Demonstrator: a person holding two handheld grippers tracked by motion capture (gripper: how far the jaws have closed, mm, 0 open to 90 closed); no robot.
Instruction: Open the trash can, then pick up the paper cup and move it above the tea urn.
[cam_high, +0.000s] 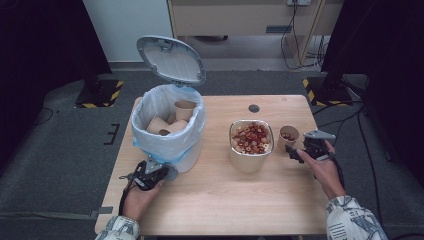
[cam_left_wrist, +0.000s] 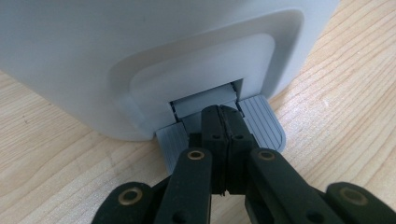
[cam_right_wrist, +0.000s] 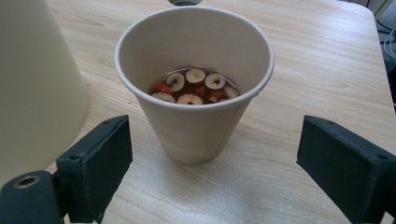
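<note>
High view first: the left gripper (cam_high: 150, 172) sits at the foot of the bin (cam_high: 170, 132), near the counter's (cam_high: 220, 200) left edge, and the lid (cam_high: 171, 59) stands open over a blue-lined mouth with used cups (cam_high: 172, 120) inside. In the left gripper view the jaws are pressed together, nothing pinched, their tips bearing down on the pedal (cam_left_wrist: 261, 123).

Over by the right edge, the right gripper (cam_high: 300, 152) faces the cup (cam_high: 289, 136). In the right gripper view the jaws are spread wide either side of that cup (cam_right_wrist: 196, 84), clear of its walls, and sliced fruit floats in liquid inside.

Here's the danger, as I read it: squeeze that soft paper wall too hard or off-centre and it buckles, slopping liquid onto the wood. Tilt it on the way across and it spills before reaching the bin. And if the left tips slide off that ribbed pedal, the lid drops shut mid-carry. The bowl (cam_high: 251, 142) of fruit slices stands right in the path, too.

The counter is pale wood grain with a round cable hole at the far edge. Around it lie grey floor, black curtains, hazard-striped stand bases and loose cables.
</note>
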